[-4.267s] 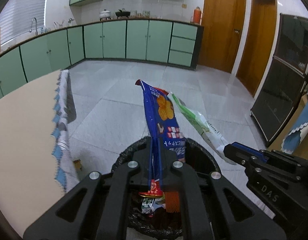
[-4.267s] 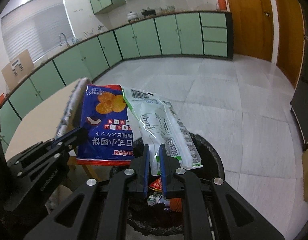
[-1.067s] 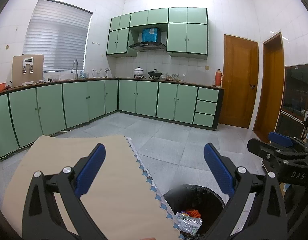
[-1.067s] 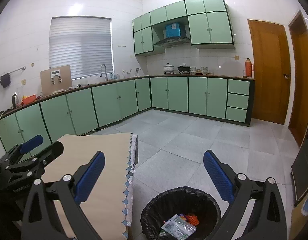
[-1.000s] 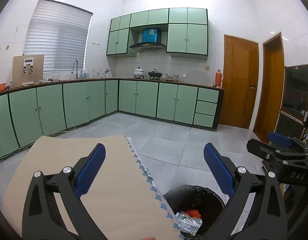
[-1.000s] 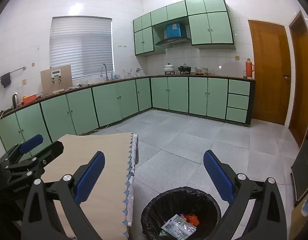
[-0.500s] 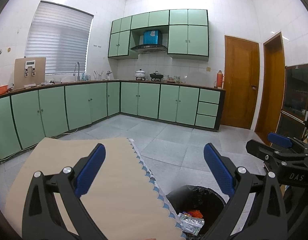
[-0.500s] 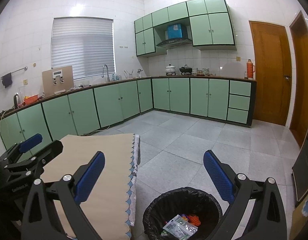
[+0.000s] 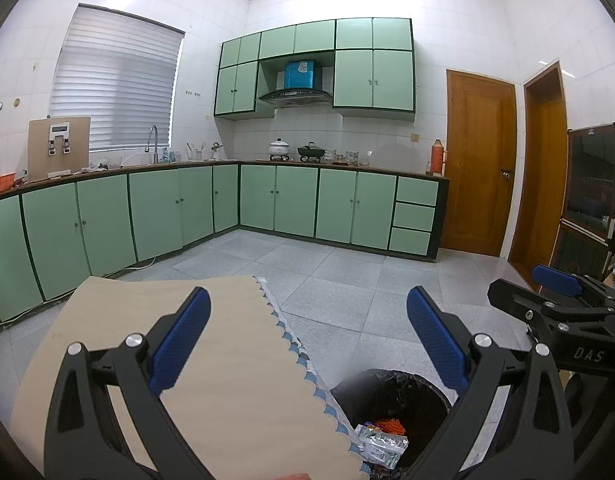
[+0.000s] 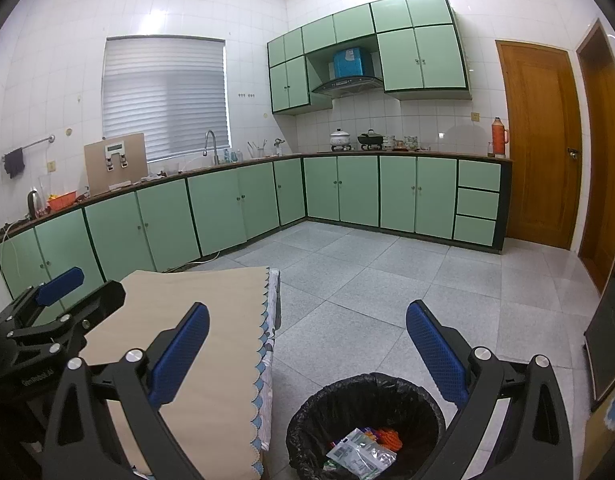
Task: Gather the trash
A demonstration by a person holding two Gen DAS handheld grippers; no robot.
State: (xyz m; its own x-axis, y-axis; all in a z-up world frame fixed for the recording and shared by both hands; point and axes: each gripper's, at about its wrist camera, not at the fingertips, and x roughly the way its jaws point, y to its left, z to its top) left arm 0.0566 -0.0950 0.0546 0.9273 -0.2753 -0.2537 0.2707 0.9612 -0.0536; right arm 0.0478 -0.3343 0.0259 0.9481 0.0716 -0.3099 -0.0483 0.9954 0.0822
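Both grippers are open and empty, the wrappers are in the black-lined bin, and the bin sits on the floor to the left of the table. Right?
One thing is off: the bin stands to the right of the table, not the left, as the right wrist view shows. The rest holds: the left gripper and right gripper are open and empty, and the wrappers lie inside the black-lined bin on the floor.

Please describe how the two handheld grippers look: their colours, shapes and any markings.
Both the left gripper and the right gripper have angular black frames with cut-out openings and round silver screw heads. Each finger carries a long blue textured pad. The right gripper's side shows pale letters "DAS"; the left gripper's side has small print, too small to read. No cables show.
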